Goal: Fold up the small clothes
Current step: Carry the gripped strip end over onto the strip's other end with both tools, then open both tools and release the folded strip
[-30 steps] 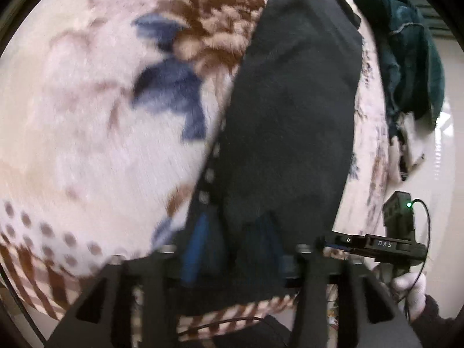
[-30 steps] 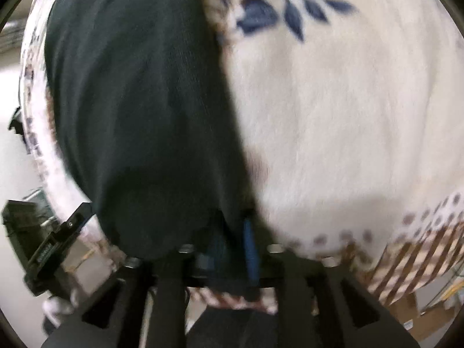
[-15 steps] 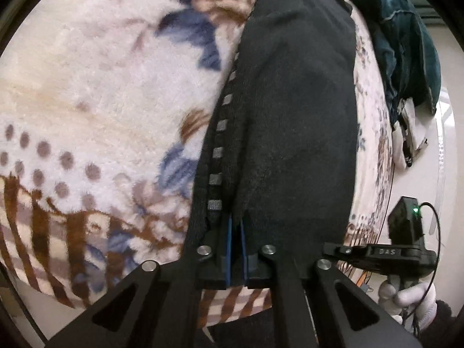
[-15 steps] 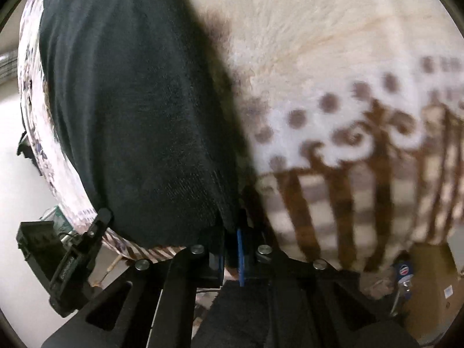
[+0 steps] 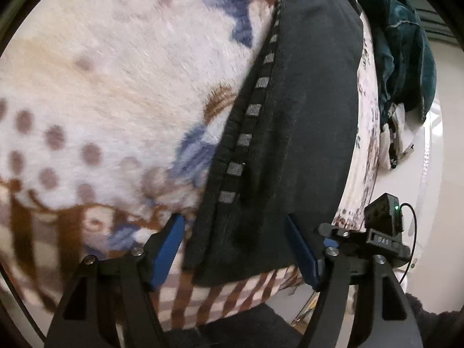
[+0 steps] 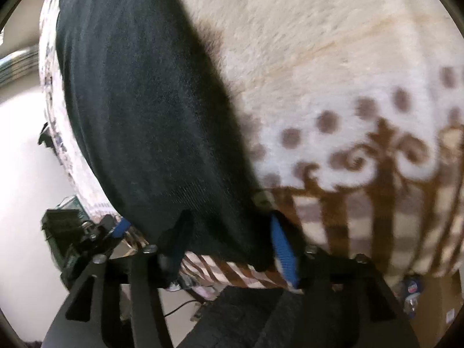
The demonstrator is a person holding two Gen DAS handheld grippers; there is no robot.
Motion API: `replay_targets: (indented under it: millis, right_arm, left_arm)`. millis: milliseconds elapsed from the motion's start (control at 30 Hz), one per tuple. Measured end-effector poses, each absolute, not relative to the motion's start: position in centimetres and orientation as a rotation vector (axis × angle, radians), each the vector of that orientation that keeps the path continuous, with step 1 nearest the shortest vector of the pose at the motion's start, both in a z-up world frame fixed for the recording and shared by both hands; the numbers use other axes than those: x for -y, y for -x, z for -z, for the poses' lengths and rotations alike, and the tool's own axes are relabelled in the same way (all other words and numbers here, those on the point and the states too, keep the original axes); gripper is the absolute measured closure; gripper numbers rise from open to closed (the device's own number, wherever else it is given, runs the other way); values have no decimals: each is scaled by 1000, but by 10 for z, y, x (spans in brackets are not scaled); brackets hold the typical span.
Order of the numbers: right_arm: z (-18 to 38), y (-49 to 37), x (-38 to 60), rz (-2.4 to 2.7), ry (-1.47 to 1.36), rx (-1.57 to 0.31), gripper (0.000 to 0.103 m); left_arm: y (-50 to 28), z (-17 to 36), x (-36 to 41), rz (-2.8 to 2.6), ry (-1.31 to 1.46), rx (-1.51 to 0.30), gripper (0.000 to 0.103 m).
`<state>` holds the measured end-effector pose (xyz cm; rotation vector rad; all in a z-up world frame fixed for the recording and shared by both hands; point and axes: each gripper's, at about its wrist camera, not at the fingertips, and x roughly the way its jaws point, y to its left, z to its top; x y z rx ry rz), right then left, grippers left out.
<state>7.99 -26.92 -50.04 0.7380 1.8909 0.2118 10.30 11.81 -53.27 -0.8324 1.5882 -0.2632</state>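
A black garment lies flat on a floral blanket, running from 6 to 12 o'clock. The left gripper and right gripper each straddle its near hem, fingers opening, blue pads clear of the cloth. A teal cloth heap sits at 2 o'clock.

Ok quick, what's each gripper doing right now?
Left gripper: opening, black garment between its fingers, not pinched.
Right gripper: opening, same garment's edge between its fingers, released.
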Motion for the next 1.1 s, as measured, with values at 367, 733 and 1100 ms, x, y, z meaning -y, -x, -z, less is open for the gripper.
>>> replay_targets:
  millis: [367, 733, 1100]
  right_arm:
    - [510, -68, 255, -293, -832, -1786, 64]
    - [440, -75, 280, -360, -902, -1660, 88]
    - [326, -221, 289, -449, -840, -1368, 89]
  left_arm:
    - [-93, 525, -103, 281, 768, -1544, 91]
    - [-103, 448, -115, 322, 904, -1397, 92]
    - [-279, 390, -134, 374, 1079, -1079, 93]
